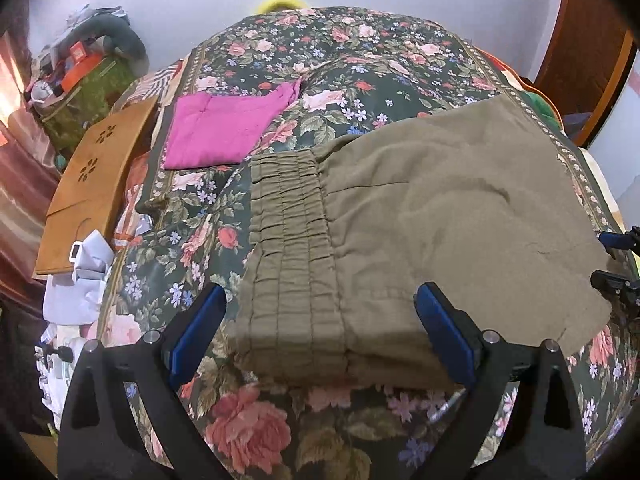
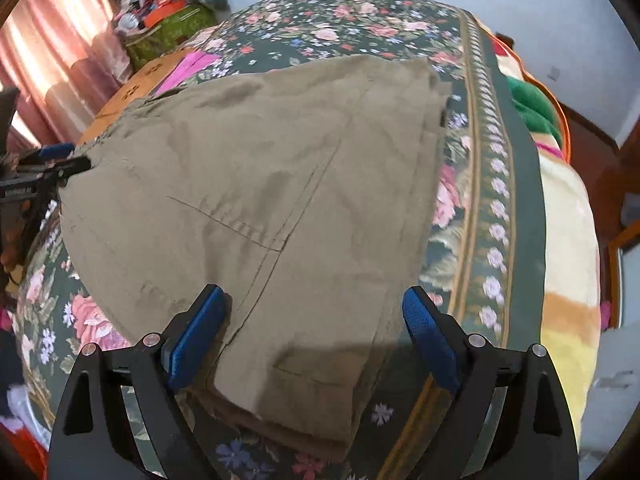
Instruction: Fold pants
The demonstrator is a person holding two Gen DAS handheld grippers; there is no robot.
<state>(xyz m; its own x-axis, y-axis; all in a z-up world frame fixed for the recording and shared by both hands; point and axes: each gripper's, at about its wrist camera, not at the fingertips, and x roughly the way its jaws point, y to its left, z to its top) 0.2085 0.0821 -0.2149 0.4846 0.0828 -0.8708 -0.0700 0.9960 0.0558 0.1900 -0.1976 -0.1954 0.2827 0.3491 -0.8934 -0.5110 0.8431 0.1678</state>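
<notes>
While the olive pants point(image 1: 400, 216) lie folded on the floral bedspread point(image 1: 340, 48), both the left gripper point(image 1: 320, 332) and right gripper point(image 2: 316, 328) hover above them, fingers spread wide; a folded magenta garment point(image 1: 224, 128) lies nearby.

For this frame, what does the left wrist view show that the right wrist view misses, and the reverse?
Only the left wrist view shows the khaki pants' gathered elastic waistband and the whole folded pink garment. Only the right wrist view shows the pants' pocket seams and the striped blanket past the bedspread's border. Both show the pants lying on the floral bedspread, with both grippers open.
</notes>
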